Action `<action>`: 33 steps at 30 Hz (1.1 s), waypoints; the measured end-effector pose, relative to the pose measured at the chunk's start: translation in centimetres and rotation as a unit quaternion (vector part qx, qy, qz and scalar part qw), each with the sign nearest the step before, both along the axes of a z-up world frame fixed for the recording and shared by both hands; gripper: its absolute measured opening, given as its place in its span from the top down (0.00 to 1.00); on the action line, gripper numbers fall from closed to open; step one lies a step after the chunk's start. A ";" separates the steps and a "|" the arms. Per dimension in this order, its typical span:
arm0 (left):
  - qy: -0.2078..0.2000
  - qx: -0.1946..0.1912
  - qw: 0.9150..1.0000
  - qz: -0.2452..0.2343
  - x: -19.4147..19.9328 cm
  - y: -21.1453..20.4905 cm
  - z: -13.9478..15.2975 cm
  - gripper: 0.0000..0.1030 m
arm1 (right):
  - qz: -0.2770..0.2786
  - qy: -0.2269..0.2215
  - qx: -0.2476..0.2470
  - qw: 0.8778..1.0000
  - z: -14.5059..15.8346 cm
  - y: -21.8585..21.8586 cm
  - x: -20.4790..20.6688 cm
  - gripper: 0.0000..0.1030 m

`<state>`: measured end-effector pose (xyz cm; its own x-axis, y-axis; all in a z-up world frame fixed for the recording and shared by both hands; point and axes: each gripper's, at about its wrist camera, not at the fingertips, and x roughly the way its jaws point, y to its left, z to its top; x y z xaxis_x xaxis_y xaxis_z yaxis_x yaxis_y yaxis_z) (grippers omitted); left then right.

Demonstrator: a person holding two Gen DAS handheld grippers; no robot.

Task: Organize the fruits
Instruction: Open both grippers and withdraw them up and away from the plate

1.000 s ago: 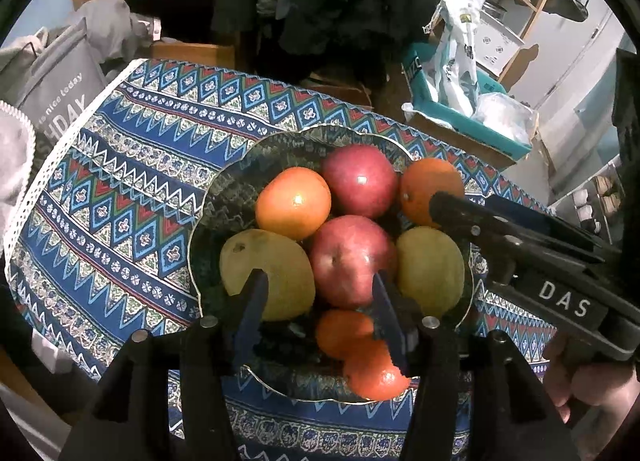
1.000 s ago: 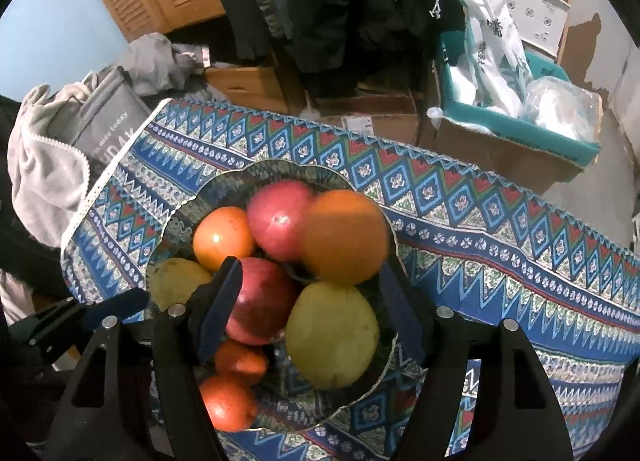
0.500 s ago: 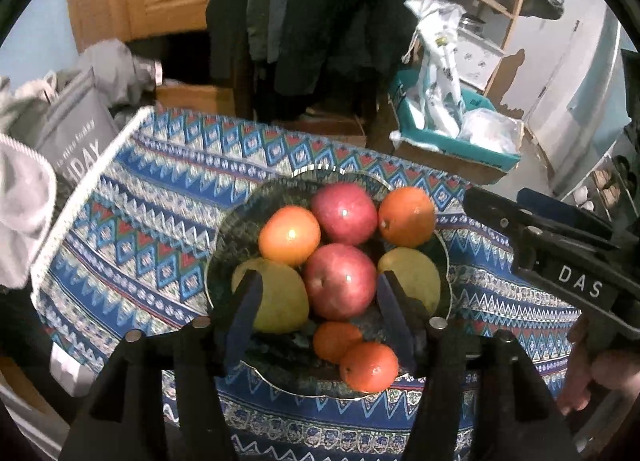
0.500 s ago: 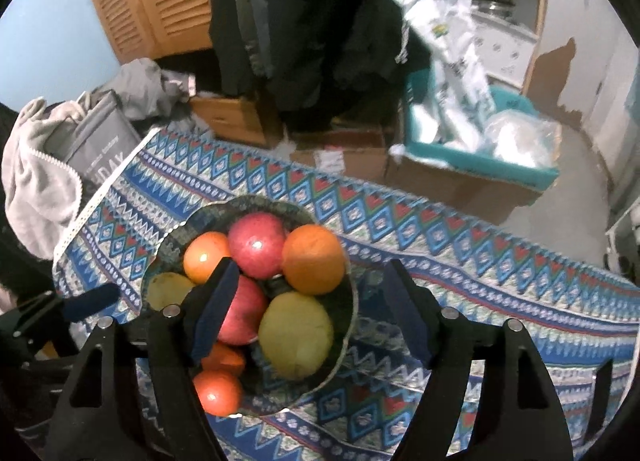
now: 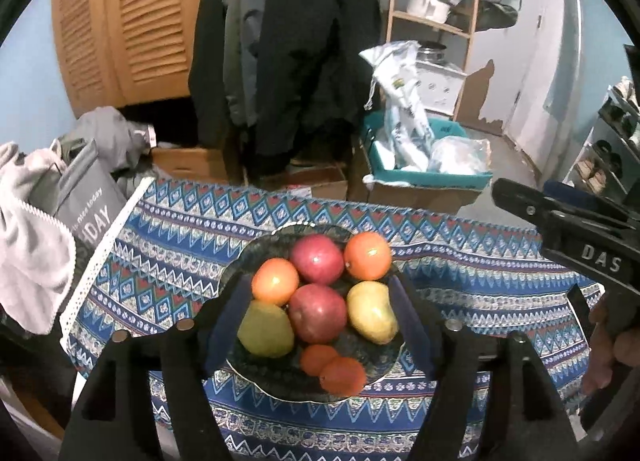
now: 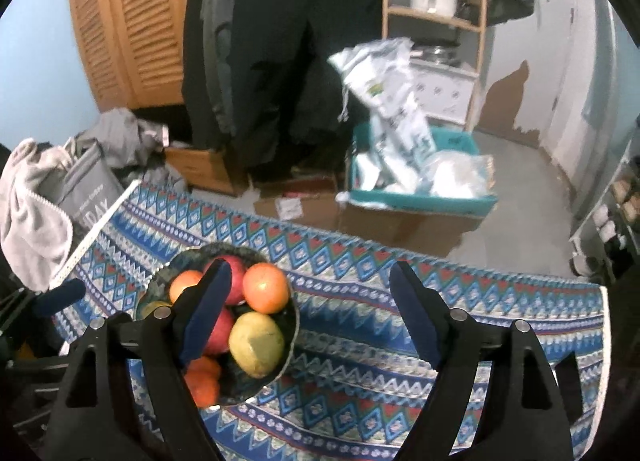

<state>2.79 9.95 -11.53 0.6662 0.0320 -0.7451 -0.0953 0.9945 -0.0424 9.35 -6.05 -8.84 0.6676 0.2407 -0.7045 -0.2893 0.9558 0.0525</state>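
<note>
- Our left gripper [image 5: 320,325] has its blue-padded black jaws opening; they stand apart and nothing is pinched between them, and the pads touch no fruit.
- Seen along its fingers, the dark, scalloped-rim round bowl [image 5: 280,381] of fruit lies between and below the pads.
- Our right gripper [image 6: 312,313] likewise has its jaws opening, wide apart and holding nothing; its left pad [image 6: 206,313] overlaps the bowl [image 6: 294,325] in the picture, while its right pad hangs over bare cloth.
- The bowl rests on the blue, red and white zigzag-patterned tablecloth [image 5: 168,261], nearer the cloth's white lace-trimmed left end.
- In the bowl we see two red apples [image 5: 318,317], one behind the other in the middle.
- A larger round orange [image 5: 367,255] sits at the back right and another [image 5: 275,281] at the left.
- A yellow pear [image 5: 372,317] lies at the right, its long axis running from back left to front right, narrower end toward the front.
- A greener pear [image 5: 265,329] lies at the left; which way it points we cannot tell.
- Two small tangerines [image 5: 342,375] touch each other at the front rim.
- From the left wrist view, the right gripper's black body enters at the right edge, with part of a hand [image 5: 612,349] below it.
</note>
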 end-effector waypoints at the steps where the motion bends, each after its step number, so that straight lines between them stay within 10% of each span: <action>1: -0.004 0.000 1.000 -0.001 -0.2 -0.2 0.4 0.27 | -0.003 -0.006 0.000 1.000 0.4 -0.4 -0.3 0.18; 33: -0.099 0.025 0.994 -0.045 -3.7 -5.6 9.5 0.06 | -0.063 -0.166 0.004 0.984 11.6 -10.1 -10.5 0.17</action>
<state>-0.96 4.34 -2.00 0.8009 -0.0003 -0.5988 -0.0003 1.0000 -0.0008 -1.11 -16.10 2.75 0.8854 0.1461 -0.4412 -0.1714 0.9850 -0.0178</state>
